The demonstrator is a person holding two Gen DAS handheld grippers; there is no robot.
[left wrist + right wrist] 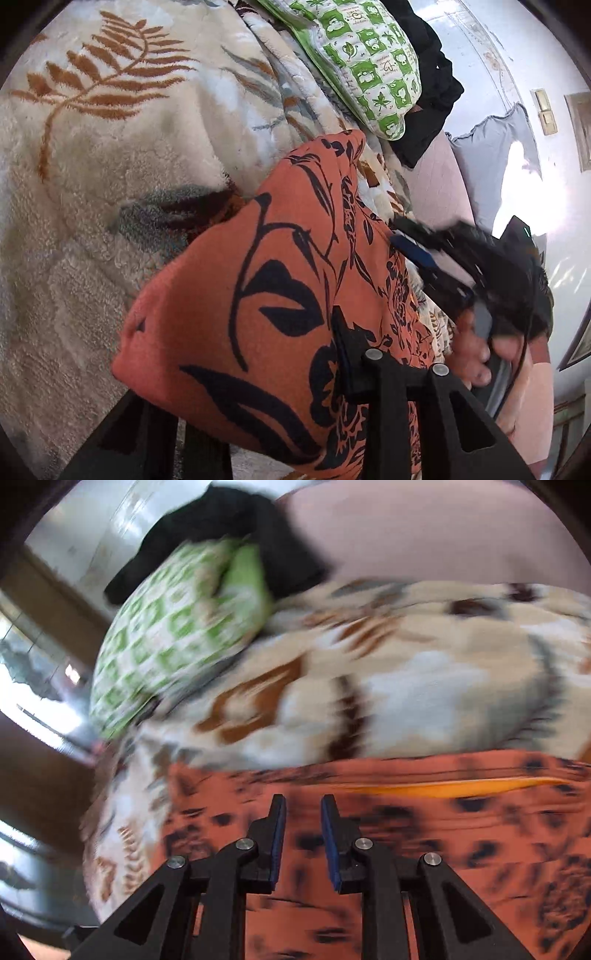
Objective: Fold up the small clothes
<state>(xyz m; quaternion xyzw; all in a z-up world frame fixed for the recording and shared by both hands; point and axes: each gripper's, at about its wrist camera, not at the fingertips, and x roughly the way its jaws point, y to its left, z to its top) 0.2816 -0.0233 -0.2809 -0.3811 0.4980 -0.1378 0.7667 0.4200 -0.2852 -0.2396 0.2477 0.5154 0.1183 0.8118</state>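
Your left gripper (343, 354) is clamped on the orange garment (258, 295), lifted and draped over its fingers above the leaf-patterned blanket (92, 184); carry that fold across evenly and lay it flat before you let go. Your right gripper (303, 834) hangs just above the same cloth, jaws narrowly parted, holding nothing. The fabric is rust orange with black leaves and flowers

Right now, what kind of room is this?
Probably a bedroom: a fuzzy leaf-print blanket covers a bed, a green checked pillow lies on it, and an orange flowered garment is being folded there.
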